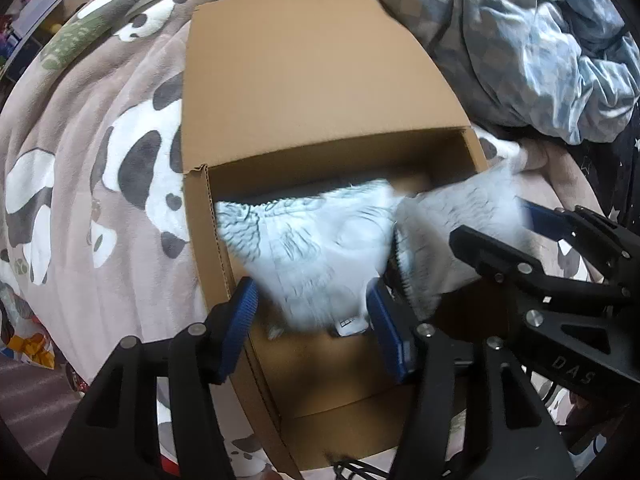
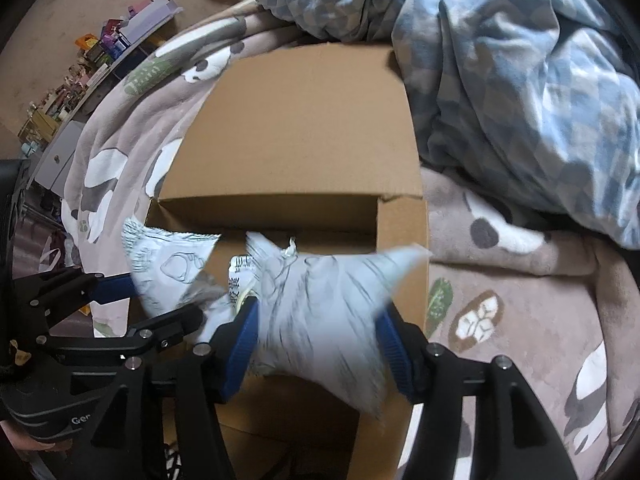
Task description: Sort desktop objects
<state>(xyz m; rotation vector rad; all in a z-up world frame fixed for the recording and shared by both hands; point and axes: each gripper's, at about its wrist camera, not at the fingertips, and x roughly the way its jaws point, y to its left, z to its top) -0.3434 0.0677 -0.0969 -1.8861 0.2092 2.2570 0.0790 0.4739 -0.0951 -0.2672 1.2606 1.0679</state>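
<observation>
I see two blurred white printed packets over the open cardboard box. My left gripper brackets one packet; my right gripper brackets the other. Whether either clamps, I cannot tell.

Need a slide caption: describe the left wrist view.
Two tongs hold pale packets over an open cardboard box.

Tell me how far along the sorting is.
Midway, it seems. Each pair of tongs, left and right, has a white packet between its pads over the open cardboard box: one packet on the left, another on the right. Neither has clearly landed inside. What else is left cannot be told.
</observation>
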